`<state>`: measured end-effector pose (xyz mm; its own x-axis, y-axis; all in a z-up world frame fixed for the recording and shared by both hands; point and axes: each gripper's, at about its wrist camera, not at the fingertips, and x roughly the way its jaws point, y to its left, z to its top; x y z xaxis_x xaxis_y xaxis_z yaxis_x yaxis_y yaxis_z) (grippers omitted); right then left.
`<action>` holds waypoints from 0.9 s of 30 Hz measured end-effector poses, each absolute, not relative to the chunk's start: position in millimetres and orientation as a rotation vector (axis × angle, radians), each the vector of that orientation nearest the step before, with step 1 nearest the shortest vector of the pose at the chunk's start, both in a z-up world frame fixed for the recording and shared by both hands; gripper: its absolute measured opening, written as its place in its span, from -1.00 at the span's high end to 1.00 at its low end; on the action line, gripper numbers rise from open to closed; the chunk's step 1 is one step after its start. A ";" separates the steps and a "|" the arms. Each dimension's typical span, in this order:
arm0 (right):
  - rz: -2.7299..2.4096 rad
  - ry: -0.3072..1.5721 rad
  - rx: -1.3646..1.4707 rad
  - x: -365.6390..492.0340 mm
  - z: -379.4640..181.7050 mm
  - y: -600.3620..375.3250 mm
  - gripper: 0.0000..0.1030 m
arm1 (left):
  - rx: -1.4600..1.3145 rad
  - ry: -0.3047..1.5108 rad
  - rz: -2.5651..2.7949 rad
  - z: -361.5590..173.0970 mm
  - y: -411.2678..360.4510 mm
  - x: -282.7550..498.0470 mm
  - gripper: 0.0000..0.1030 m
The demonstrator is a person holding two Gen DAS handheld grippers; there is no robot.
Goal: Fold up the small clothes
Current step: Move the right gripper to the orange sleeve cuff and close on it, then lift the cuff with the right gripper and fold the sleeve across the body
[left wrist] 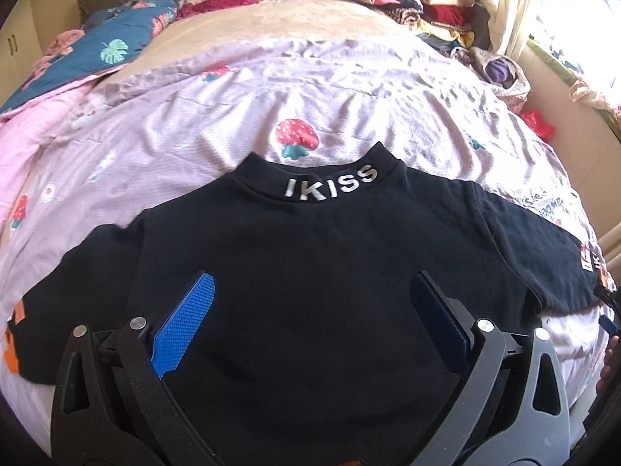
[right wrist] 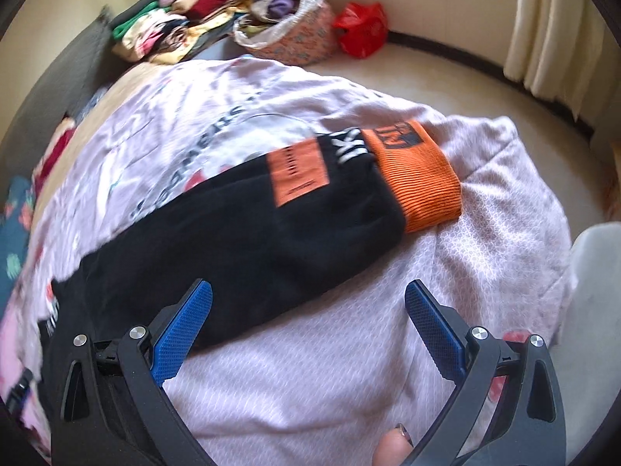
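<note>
Item: bed (left wrist: 349, 89), covered in a pink strawberry-print sheet, serving as the work surface. Item: black top (left wrist: 310, 264) with a high collar (left wrist: 330, 182) lettered IKISS, lying flat and face up across the near half of the bed; the collar is pointing toward twelve o'clock in the left wrist view, the hem running under the camera at six, so the body's axis is running six to twelve while the longest line is stretching sleeve tip to sleeve tip, nine to three. Handling judgement: soft, light knit, limp, likely draping and bunching when lifted, not fragile; the ribbed cuffs and sleeve seams are looking like the firmest places to pinch. Item: right sleeve (right wrist: 240, 233), spreading out from seven toward one o'clock in the right wrist view, ending in an orange cuff (right wrist: 419, 182) with an orange patch (right wrist: 297, 174) just short of it. Item: left gripper (left wrist: 310, 310), hovering over the chest, jaws standing apart, clasping nothing. Item: right gripper (right wrist: 308, 322), jaws standing apart over the sleeve's lower edge, its left finger above the black cloth, its right above bare sheet; contact cannot be told.
</note>
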<state>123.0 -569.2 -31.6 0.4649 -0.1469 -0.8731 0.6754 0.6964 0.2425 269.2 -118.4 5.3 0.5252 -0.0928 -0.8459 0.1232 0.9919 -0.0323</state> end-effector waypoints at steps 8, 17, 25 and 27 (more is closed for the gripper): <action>-0.637 0.944 0.722 132.4 -52.0 -612.3 -0.27 | 0.020 1.054 -0.146 -10.4 -136.4 288.5 -0.84; -0.486 0.721 0.694 122.5 1.2 -597.7 0.76 | -0.005 1.010 -0.158 4.7 -128.8 278.6 -0.84; -0.269 0.591 0.519 136.9 72.2 -525.9 0.76 | -0.043 0.958 -0.168 35.1 -106.6 264.5 -0.84; -0.229 0.577 0.496 141.7 81.5 -509.8 0.77 | -0.066 0.955 -0.177 41.1 -98.0 261.4 -0.84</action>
<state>141.7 -509.8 81.5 0.8172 -0.0702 -0.5721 0.3415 0.8585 0.3825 261.4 -98.0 41.1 0.5648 -0.1799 -0.8054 0.1213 0.9834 -0.1346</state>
